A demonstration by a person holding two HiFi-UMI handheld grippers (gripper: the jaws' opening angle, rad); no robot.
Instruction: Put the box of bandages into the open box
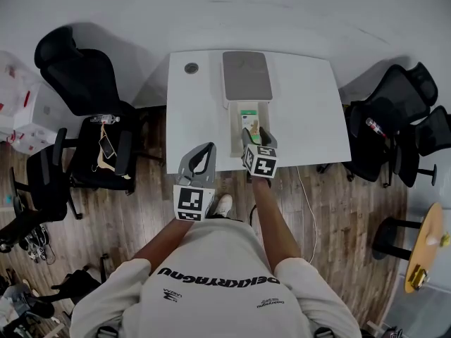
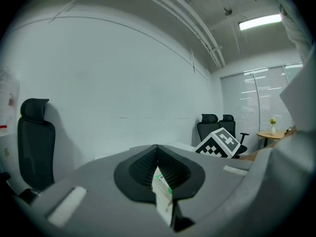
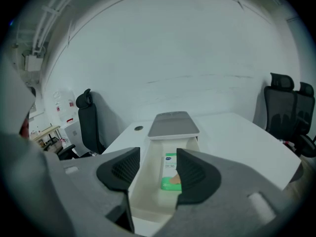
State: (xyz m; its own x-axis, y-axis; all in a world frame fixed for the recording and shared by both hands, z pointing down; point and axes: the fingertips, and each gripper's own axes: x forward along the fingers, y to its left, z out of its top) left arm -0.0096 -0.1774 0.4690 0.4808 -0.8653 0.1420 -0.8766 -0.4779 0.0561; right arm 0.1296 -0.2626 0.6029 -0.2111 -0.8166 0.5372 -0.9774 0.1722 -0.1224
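Bandages (image 3: 169, 171), apparently flat, in open box (image 3: 141, 184)

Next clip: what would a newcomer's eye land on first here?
The green-and-white bandage box lying inside the open box on the white table, seen between the parted jaws of the right claw. Then the left claw, shut on a thin white-and-green slip.

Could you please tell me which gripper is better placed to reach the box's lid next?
Right, probably: the right gripper hangs over the open box, jaws apart and empty, nearest the grey lid. The left gripper is farther back, shut on a thin white-and-green slip.
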